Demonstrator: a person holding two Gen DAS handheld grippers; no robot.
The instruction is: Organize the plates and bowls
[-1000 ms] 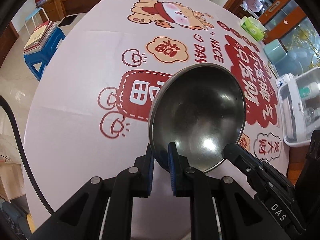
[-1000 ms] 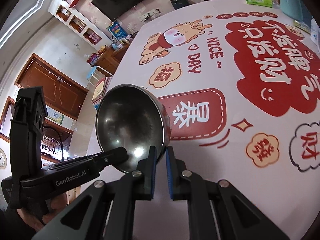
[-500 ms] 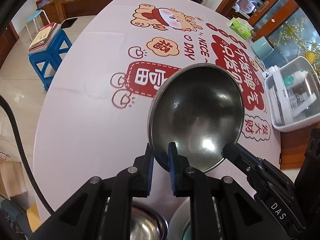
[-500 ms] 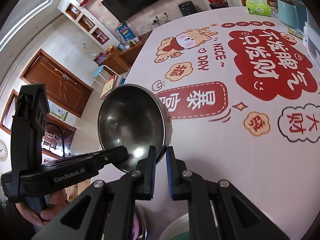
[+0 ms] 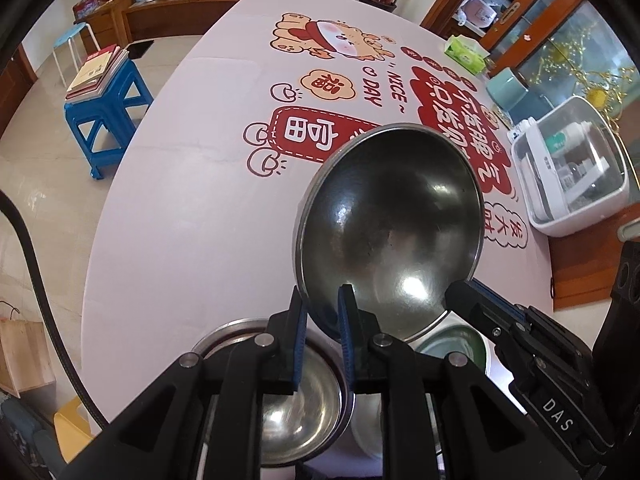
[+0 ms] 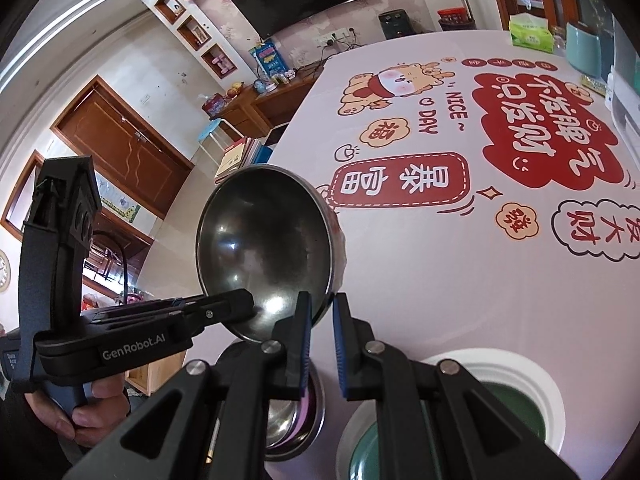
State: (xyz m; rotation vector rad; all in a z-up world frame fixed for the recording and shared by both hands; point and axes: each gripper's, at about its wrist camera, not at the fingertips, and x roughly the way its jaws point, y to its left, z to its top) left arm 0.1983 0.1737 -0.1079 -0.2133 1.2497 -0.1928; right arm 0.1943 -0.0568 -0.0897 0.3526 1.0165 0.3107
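I hold the steel bowl [image 5: 390, 224] up off the pink table [image 5: 192, 216], my left tongs [image 5: 322, 308] and right tongs [image 6: 320, 312] each pinched onto its near rim. Near me below sit another steel bowl [image 5: 296, 408] and a green-lined white dish [image 6: 516, 392].

Held bowl: the round steel bowl [image 5: 390, 224] you are carrying is dull silver-grey inside, with bright white glints.
Lower bowl: the second steel bowl [image 5: 296, 420] below your grippers shows the same silver, and a pink-violet edge in the right wrist view.
Dishes: the white-rimmed round dish [image 6: 516, 376] has a dark green well.
Gripper pads: your blue ribbed pads [image 5: 300, 344] sit on black frames.
Table cover: your pale pink tablecloth [image 5: 192, 232] carries red panels with white characters, orange cloud badges and a tan cartoon animal.
Stool: the square plastic stool [image 5: 106, 114] is bright blue.
Tissue pack: the tissue pack [image 6: 530, 30] is green and white.
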